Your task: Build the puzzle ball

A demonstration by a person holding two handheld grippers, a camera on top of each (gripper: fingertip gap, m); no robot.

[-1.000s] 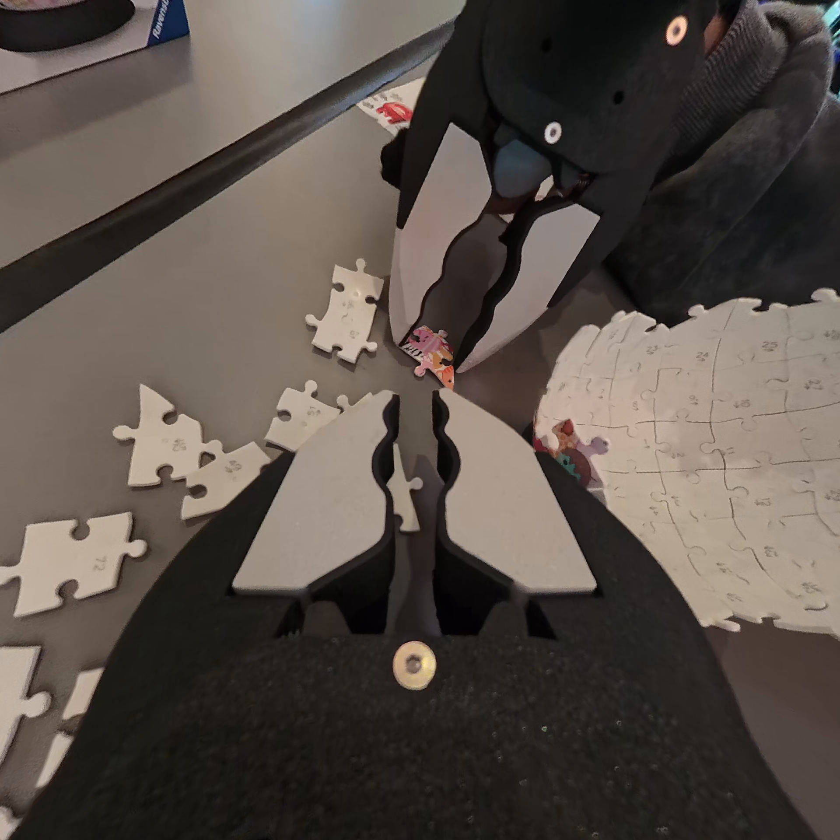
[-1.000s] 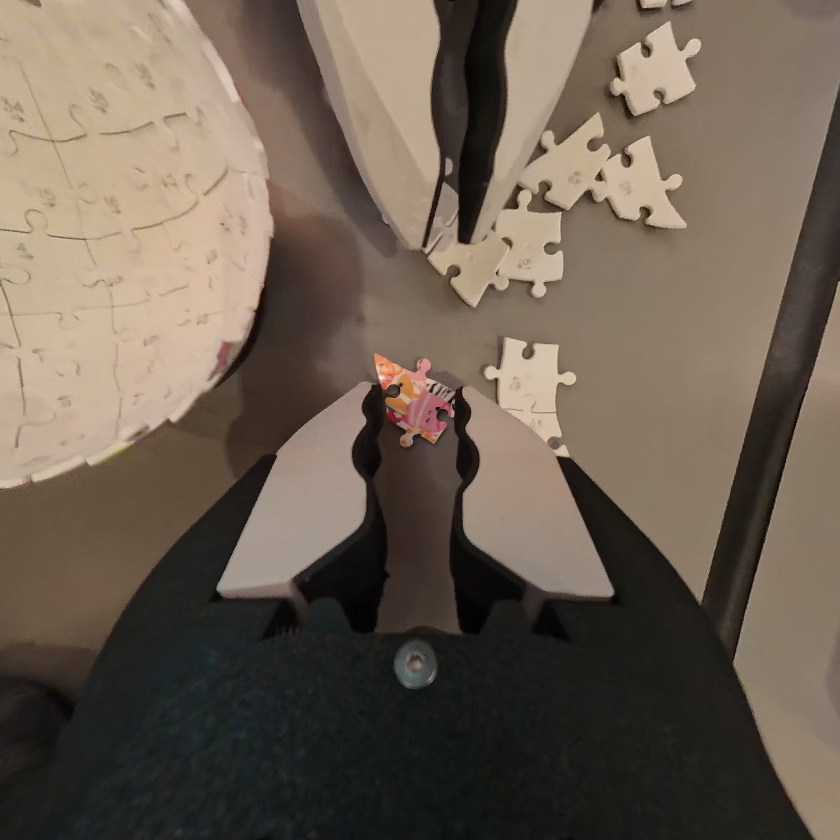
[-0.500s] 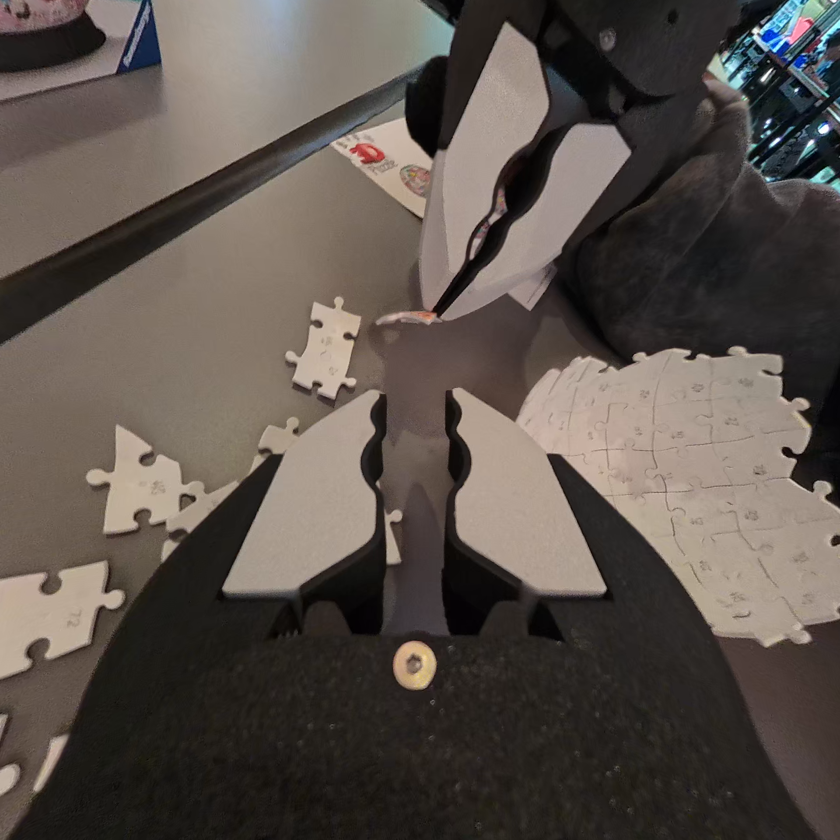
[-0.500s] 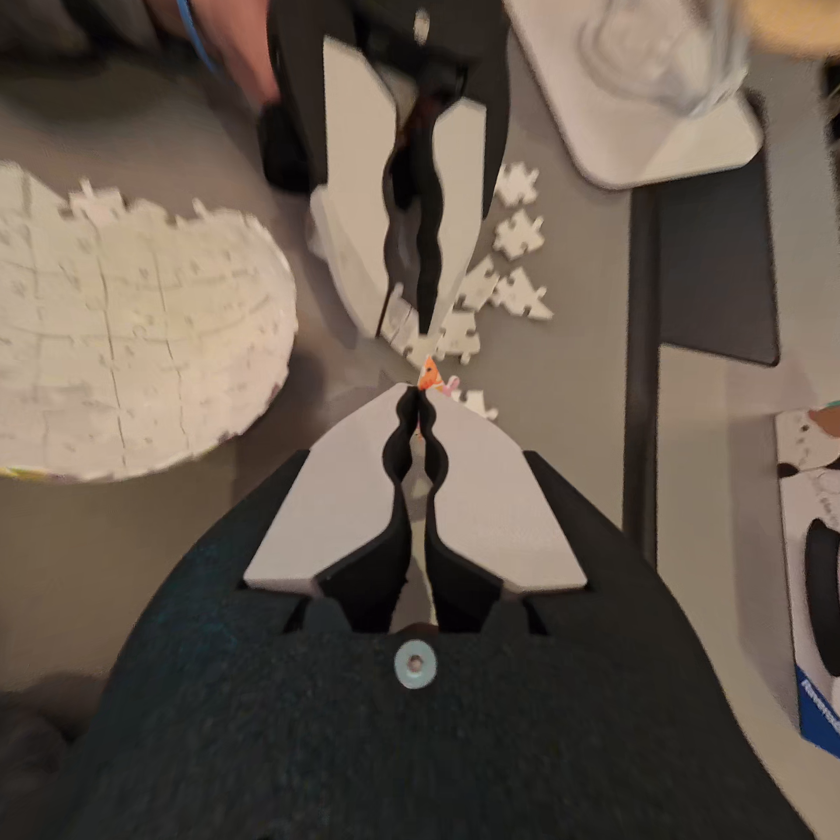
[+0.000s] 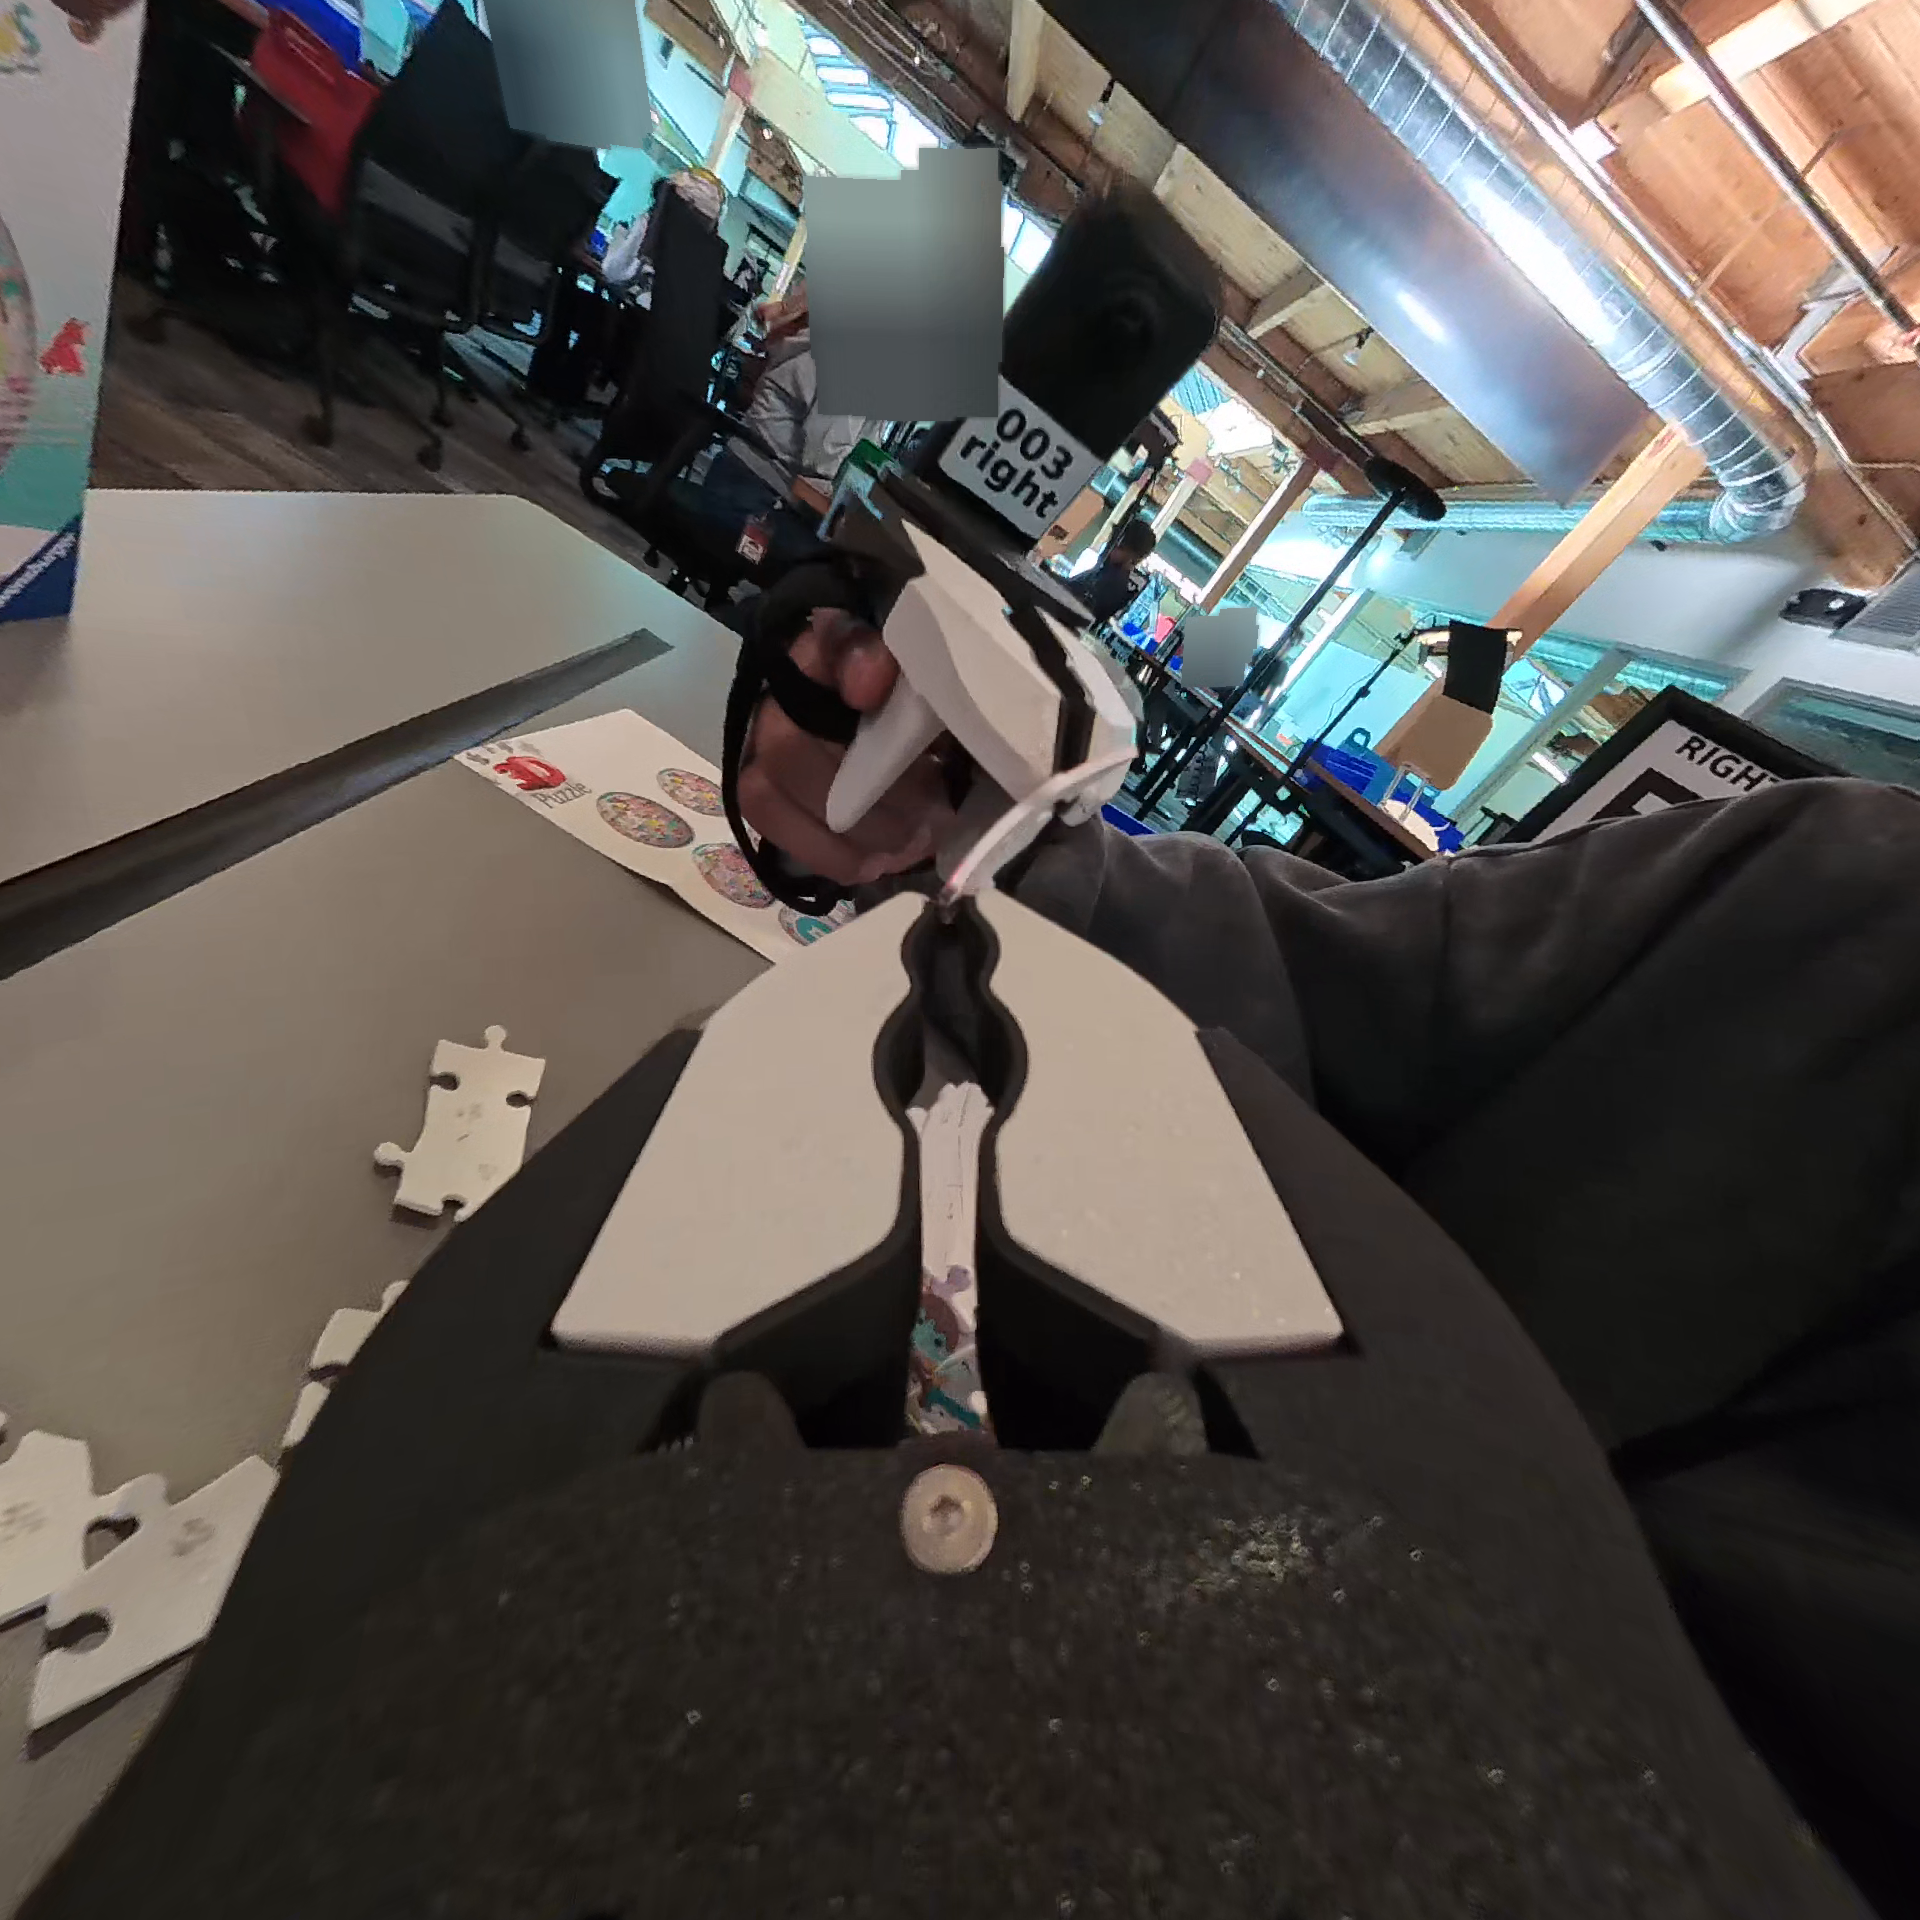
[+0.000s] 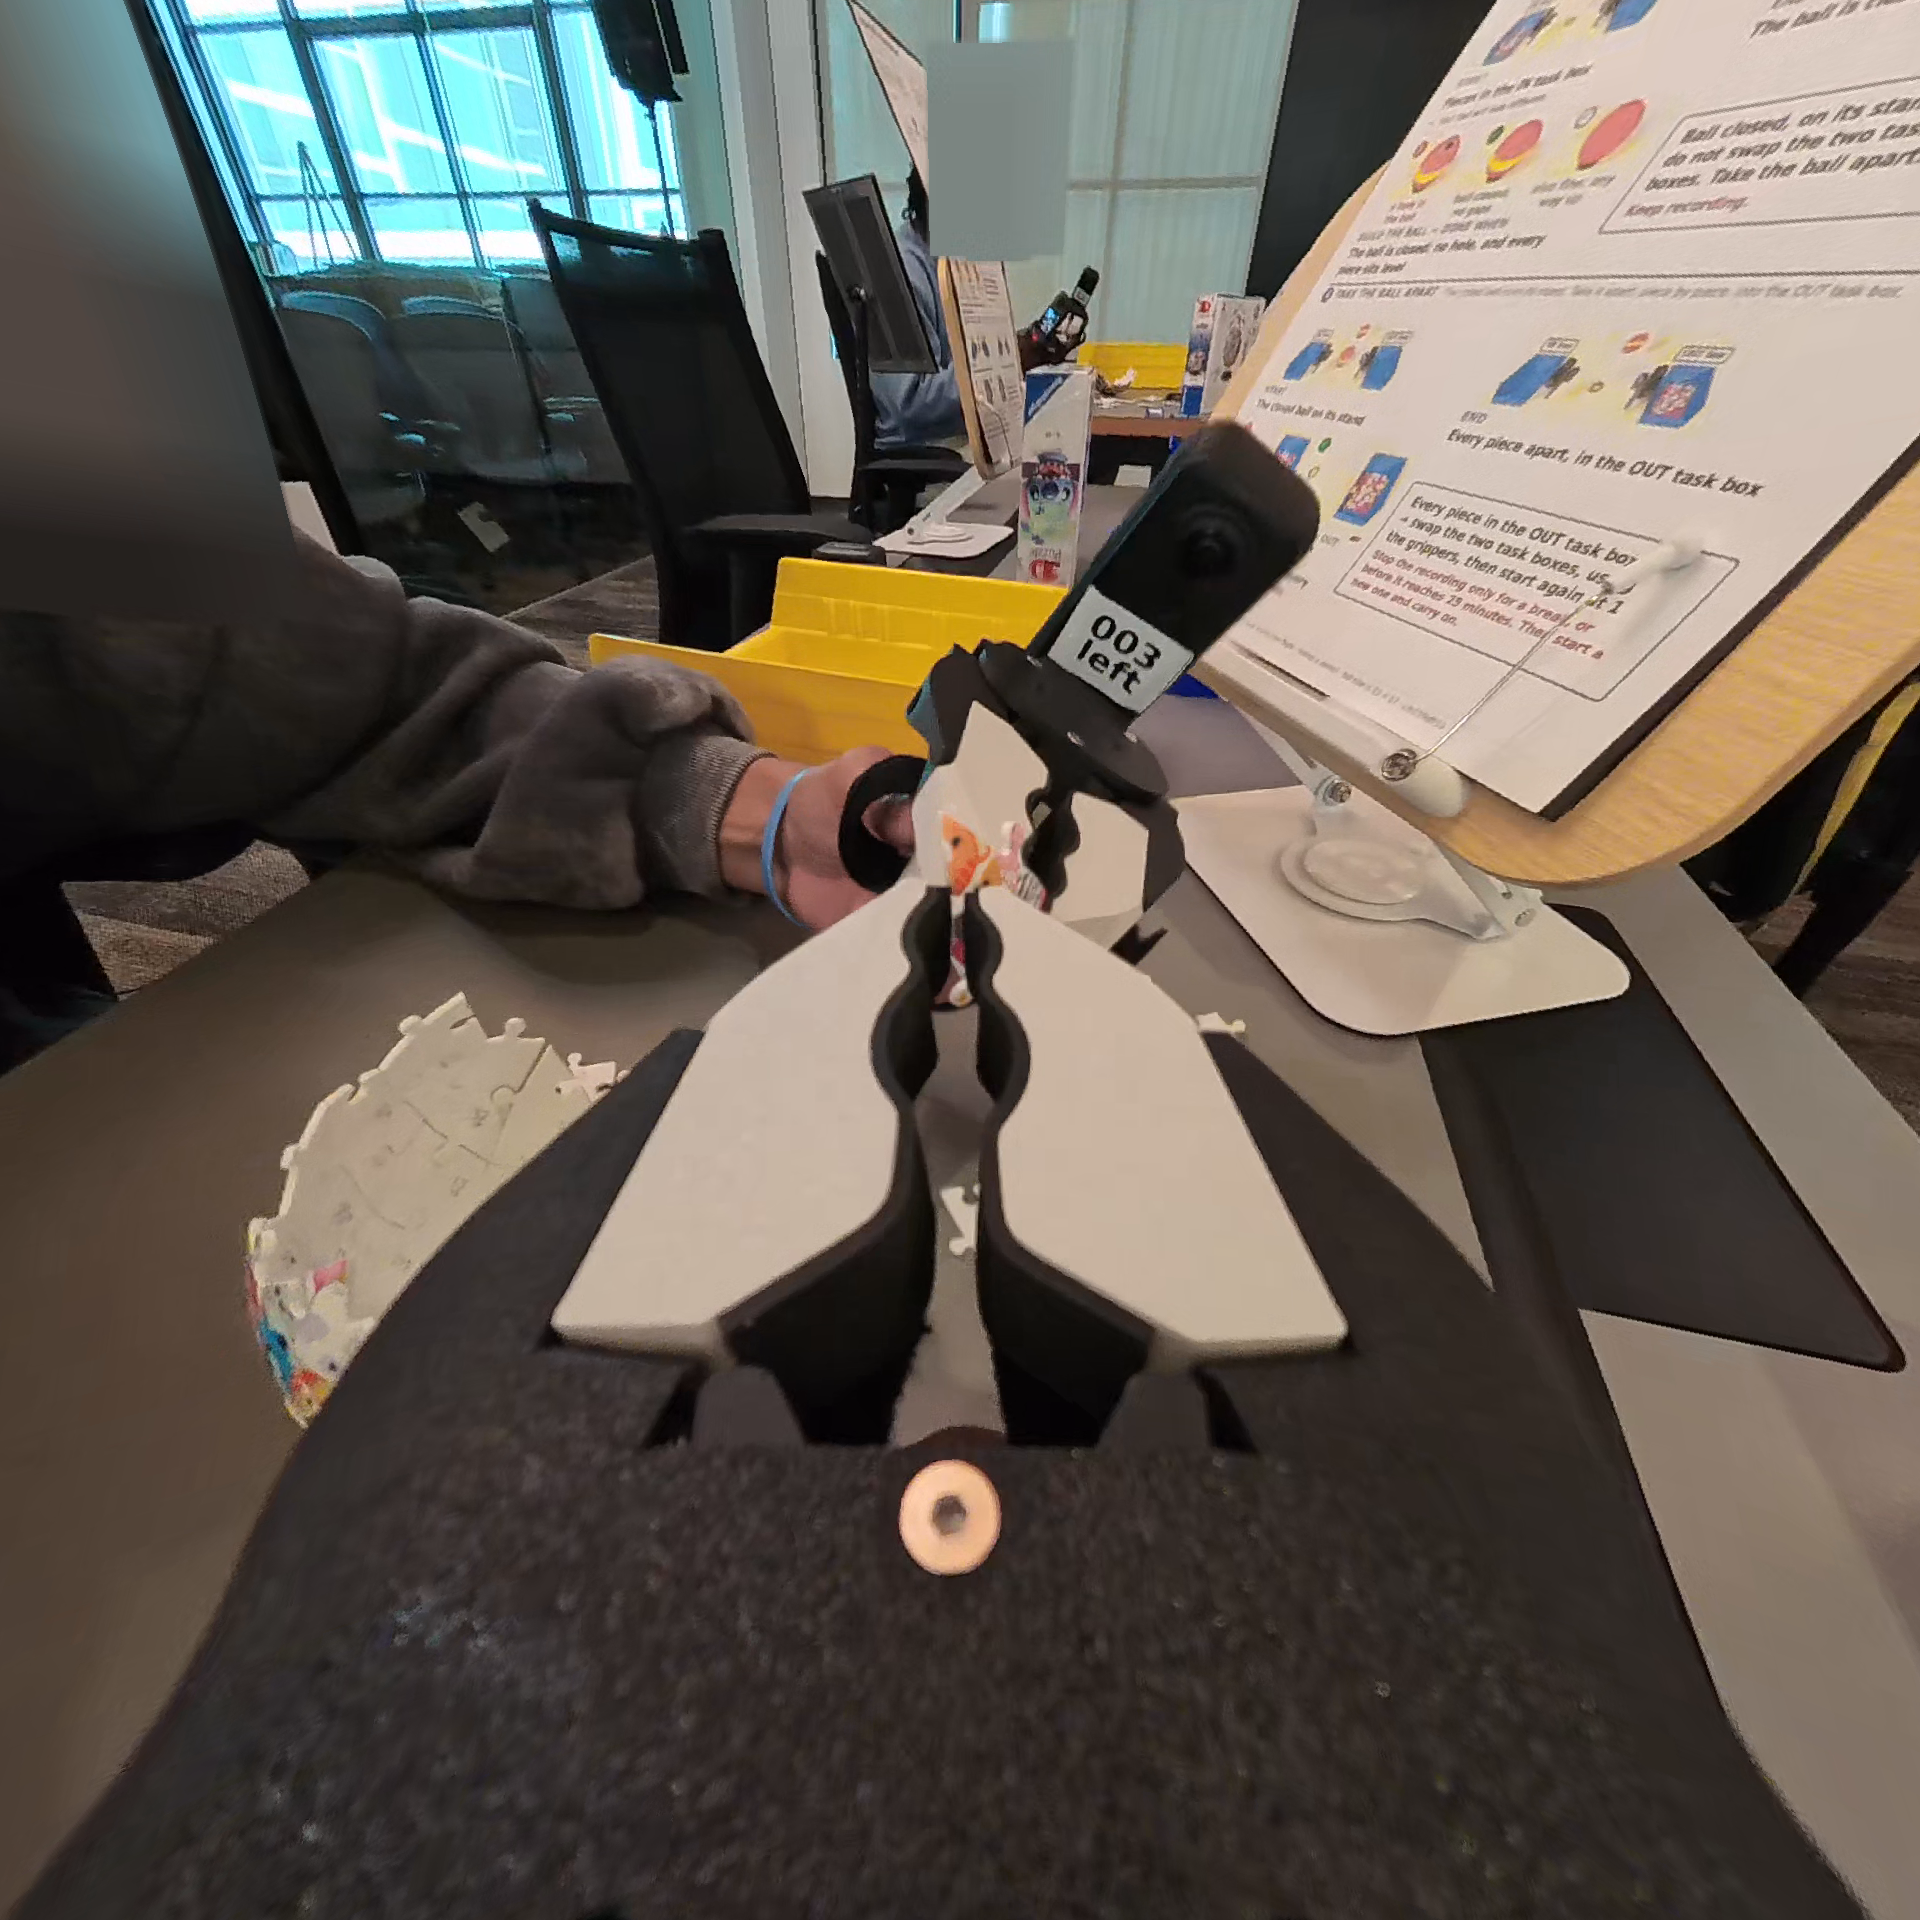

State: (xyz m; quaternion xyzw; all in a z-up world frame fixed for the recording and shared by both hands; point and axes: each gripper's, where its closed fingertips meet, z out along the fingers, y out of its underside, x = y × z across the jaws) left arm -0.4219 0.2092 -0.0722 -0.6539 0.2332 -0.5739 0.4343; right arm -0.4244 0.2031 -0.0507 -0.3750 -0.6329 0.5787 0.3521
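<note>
My right gripper (image 6: pixel 961 914) is shut on the lower end of a colourful puzzle piece (image 6: pixel 968 862) and holds it in the air above the grey table (image 5: pixel 208 1039). My left gripper (image 5: pixel 951 914) faces it, with jaws closed on the other end of the same piece, which shows edge-on as a thin white curve (image 5: pixel 1023 821). The left gripper also shows in the right wrist view (image 6: pixel 1060 904), and the right gripper in the left wrist view (image 5: pixel 1101 764). The part-built puzzle ball (image 6: pixel 405 1153), a white shell with its open side up, lies on the table at lower left.
Loose white pieces (image 5: pixel 468 1127) lie face down at the left. A printed leaflet (image 5: pixel 644 810) lies beyond them, and a puzzle box (image 5: pixel 31 312) stands far left. An instruction board (image 6: pixel 1558 416) on a white stand, a black mat (image 6: pixel 1662 1195) and a yellow bin (image 6: pixel 852 644) stand behind. The grippers are tip to tip, or close to it.
Both grippers rose off the table and tilted up to face each other. The right gripper carried the colourful piece up. The left jaws went from open to shut on its far end.
</note>
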